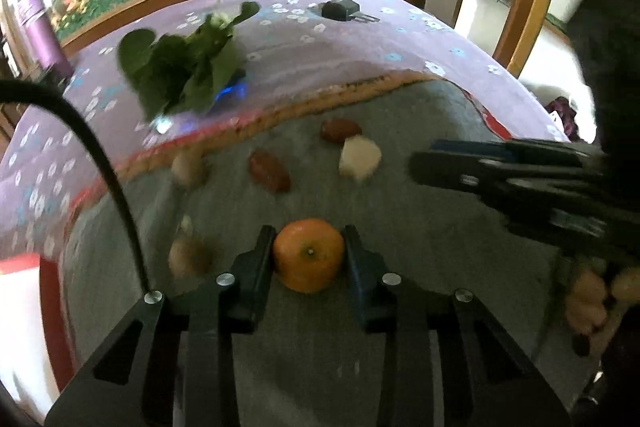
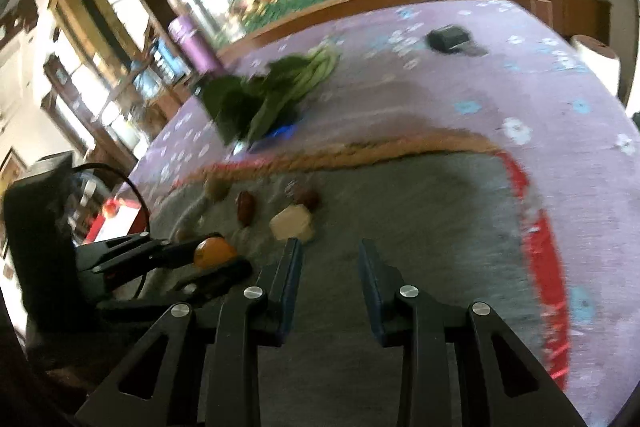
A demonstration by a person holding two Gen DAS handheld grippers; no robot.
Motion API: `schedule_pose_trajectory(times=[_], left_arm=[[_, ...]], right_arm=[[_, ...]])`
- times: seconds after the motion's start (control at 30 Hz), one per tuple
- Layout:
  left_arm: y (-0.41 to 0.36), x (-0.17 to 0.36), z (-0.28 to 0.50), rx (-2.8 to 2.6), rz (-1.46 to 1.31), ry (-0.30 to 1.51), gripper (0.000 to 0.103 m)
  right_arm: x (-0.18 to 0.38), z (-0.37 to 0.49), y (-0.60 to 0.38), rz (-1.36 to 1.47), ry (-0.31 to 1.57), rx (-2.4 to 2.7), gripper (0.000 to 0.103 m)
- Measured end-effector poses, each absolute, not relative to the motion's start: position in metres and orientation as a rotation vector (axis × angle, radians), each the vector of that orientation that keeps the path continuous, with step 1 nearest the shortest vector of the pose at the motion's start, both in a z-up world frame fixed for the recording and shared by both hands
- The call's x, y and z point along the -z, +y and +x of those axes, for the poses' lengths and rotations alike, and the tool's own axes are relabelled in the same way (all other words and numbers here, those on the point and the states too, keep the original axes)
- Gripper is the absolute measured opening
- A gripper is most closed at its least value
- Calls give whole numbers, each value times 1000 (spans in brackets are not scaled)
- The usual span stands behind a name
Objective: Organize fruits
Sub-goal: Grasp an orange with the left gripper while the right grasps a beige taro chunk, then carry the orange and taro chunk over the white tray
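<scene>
Over the grey mat [image 1: 400, 227], we find the left gripper [image 1: 308, 253] pinching a firm, slick-skinned tangerine [image 1: 308, 255] across its middle, the right gripper [image 2: 330, 259] spread empty.

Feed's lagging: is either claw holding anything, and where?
Left claw grips the orange across its sides. Right claw is open and empty.

The tabletop [image 1: 360, 39] before me wears a purple cloth with small flowers. On it lie a grey mat [image 1: 400, 235] with a braided edge, a bunch of leafy greens [image 1: 184, 67], and a small dark object [image 1: 340, 9] at the far side. On the mat rest two red-brown fruits [image 1: 269, 170], a pale chunk [image 1: 359, 157], and blurred tan pieces [image 1: 188, 169].
</scene>
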State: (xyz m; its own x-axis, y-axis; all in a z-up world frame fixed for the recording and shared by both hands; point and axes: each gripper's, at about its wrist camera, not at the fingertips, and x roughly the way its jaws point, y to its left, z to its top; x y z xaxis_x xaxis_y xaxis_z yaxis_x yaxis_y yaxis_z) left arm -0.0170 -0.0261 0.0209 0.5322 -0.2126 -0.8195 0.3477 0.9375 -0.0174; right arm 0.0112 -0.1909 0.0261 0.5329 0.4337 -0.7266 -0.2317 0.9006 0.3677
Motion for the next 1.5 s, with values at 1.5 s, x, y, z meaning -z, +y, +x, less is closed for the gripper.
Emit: schedule_pose_trajectory(times=[1.5], left_arm=[[116, -90, -128, -98, 66, 660, 30]], right_arm=[[-100, -68, -26, 19, 776, -661, 27]])
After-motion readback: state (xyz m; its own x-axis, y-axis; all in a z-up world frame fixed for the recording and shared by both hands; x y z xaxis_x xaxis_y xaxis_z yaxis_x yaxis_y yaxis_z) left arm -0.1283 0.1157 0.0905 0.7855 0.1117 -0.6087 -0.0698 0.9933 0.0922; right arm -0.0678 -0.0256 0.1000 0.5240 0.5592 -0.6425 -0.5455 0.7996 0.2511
